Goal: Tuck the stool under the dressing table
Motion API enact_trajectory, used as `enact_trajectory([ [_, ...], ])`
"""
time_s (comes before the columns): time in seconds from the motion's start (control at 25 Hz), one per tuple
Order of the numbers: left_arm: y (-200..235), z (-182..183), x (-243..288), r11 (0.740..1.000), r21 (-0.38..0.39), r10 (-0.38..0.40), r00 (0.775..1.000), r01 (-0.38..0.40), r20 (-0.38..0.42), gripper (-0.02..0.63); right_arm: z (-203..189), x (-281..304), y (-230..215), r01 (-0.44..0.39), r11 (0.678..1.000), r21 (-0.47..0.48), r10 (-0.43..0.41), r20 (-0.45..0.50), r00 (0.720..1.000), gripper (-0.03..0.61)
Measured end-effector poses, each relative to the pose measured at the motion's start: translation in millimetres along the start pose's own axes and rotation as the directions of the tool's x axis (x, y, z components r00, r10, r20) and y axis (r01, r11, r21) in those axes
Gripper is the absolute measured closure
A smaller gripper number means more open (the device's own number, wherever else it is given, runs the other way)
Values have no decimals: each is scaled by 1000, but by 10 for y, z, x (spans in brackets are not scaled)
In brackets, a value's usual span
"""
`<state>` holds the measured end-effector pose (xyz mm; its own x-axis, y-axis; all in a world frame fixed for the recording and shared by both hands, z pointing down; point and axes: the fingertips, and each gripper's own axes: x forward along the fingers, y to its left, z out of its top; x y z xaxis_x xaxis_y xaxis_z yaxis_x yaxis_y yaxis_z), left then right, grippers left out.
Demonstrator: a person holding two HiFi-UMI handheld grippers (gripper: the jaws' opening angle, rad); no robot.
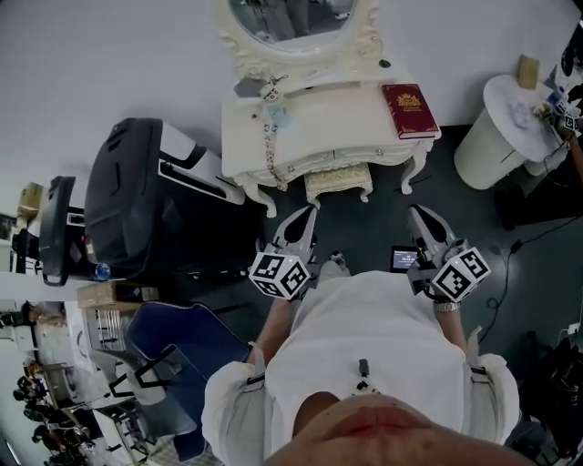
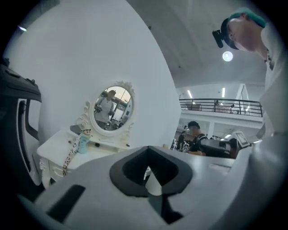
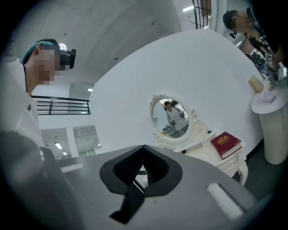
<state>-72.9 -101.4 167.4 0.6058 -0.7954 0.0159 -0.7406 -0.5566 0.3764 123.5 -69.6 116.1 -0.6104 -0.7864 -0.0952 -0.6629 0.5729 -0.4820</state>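
**Stool under table; both grippers closed, empty**

Head view. White dressing table (image 1: 319,118) at 12 o'clock, against the wall. Black hard case (image 1: 137,196) at 9 o'clock. Round white stand (image 1: 492,136) at 2 o'clock. Oval mirror (image 1: 291,18) on the table's back edge. Stool (image 1: 338,183) under the table's front edge, between its front legs. Left gripper (image 1: 305,218) and right gripper (image 1: 417,214) point toward 12, jaws together, nothing between. Red book (image 1: 409,109) on the tabletop's right end.

The dressing table (image 1: 337,118) at 12 o'clock and the stool (image 1: 338,182) look like carved wood under smooth cream paint. The mirror (image 1: 291,18) is glossy glass. The red book (image 1: 410,109) at 1 o'clock has a faintly shiny cover with gilt print. At 9 o'clock the black case (image 1: 137,196) looks like matt plastic.
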Motion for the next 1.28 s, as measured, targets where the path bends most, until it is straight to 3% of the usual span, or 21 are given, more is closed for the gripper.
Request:
enact_trajectory([
  [0.12,-60,-80,-15,995,29,96,994,-97,45,609,-264,76,10,96,994,-60,-98,-18,995,571],
  [0.2,-171,-203,-20,994,55,97,995,-97,17,609,-431,108,18,126,989,-76,-130,-50,990,571],
  [0.32,-283,-307,-19,994,80,69,997,-67,-18,609,-555,135,45,103,993,-51,-107,-92,990,572],
  [0.52,-277,-381,-130,994,19,107,994,-107,-10,609,-628,59,92,91,993,-70,-98,-103,990,572],
  [0.76,-356,-403,-184,993,57,108,993,-106,-38,609,-772,18,161,74,994,-83,-85,-130,988,572],
  [1.28,-485,-557,-238,995,50,87,994,-84,-70,609,-919,-135,273,62,993,-97,-75,-138,988,572],
])
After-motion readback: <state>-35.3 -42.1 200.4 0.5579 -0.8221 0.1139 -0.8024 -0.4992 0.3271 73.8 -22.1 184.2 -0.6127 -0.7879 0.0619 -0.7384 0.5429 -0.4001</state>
